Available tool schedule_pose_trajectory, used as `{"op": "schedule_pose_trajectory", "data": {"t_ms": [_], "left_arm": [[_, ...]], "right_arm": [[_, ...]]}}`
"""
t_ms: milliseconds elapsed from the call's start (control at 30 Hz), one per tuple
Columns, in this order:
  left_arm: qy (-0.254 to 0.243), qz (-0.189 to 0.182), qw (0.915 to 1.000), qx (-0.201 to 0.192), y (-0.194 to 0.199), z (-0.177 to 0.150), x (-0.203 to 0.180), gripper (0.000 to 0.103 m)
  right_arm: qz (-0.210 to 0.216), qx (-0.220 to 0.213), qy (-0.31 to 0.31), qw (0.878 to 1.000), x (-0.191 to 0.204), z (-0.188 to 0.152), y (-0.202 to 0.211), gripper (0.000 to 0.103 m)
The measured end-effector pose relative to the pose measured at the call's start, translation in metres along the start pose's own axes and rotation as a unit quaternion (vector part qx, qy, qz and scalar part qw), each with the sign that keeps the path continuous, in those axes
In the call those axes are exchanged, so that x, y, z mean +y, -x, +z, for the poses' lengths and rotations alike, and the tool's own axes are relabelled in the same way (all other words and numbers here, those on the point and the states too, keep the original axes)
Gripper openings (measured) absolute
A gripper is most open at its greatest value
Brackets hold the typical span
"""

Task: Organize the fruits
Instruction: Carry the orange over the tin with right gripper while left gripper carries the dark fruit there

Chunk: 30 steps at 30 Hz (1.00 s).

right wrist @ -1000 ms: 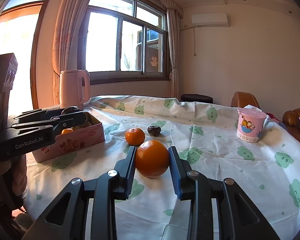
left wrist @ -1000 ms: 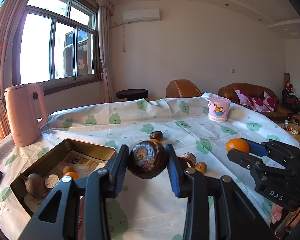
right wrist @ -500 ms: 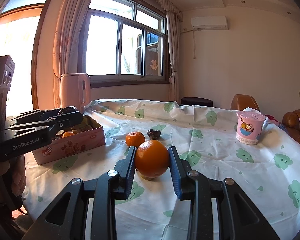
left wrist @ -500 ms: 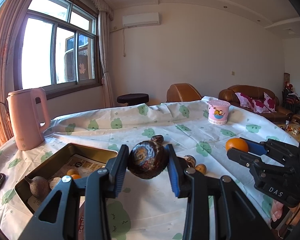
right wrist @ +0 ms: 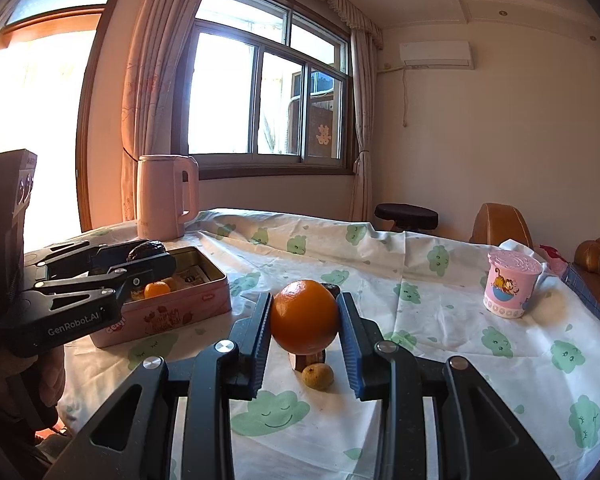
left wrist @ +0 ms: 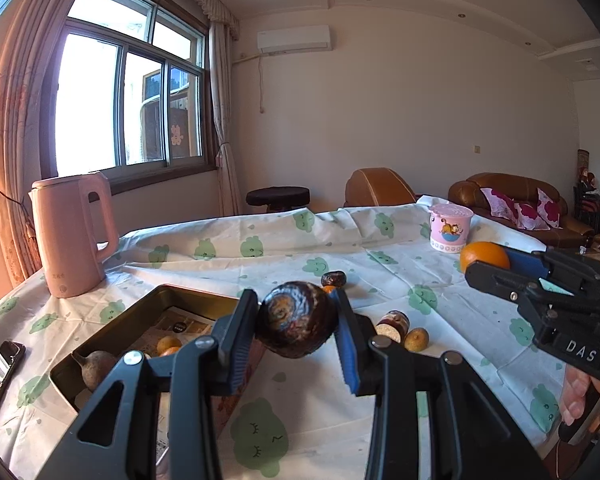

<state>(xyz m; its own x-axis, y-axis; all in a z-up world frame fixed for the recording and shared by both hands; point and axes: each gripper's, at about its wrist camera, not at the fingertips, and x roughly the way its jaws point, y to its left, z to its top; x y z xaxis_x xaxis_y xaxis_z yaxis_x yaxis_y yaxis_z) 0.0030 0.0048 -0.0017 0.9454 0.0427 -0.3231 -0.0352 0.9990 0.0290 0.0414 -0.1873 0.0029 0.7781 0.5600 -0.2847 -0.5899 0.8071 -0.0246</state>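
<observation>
Both units are loaded. The left hand-held gripper (left wrist: 296,330) is clamped on a dark brown round fruit (left wrist: 297,323), held above the near edge of the open tin (left wrist: 112,334) on the table (left wrist: 340,248). The right hand-held gripper (right wrist: 303,326) is clamped on an orange (right wrist: 304,316), clear of the cloth, with two small fruits (right wrist: 318,376) beneath it. Recommended procedure: carry each fruit over the tin's rim, lower it onto a free spot beside the fruit already inside, then part the fingers. Move one unit in at a time to avoid collision
</observation>
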Motion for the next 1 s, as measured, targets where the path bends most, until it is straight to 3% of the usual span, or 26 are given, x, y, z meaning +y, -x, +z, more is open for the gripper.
{"op": "schedule_pose_trajectory", "data": {"t_ms": [500, 1000], "left_arm": [[0.029, 0.043, 0.9987, 0.002, 0.007, 0.004, 0.049, 0.039], [0.05, 0.081, 0.9946, 0.041, -0.004, -0.004, 0.089, 0.039]], "right_arm": [[0.073, -0.022, 0.037, 0.996, 0.049, 0.065, -0.018, 0.034], [0.113, -0.006, 0.072, 0.991, 0.096, 0.083, -0.06, 0.034]]}}
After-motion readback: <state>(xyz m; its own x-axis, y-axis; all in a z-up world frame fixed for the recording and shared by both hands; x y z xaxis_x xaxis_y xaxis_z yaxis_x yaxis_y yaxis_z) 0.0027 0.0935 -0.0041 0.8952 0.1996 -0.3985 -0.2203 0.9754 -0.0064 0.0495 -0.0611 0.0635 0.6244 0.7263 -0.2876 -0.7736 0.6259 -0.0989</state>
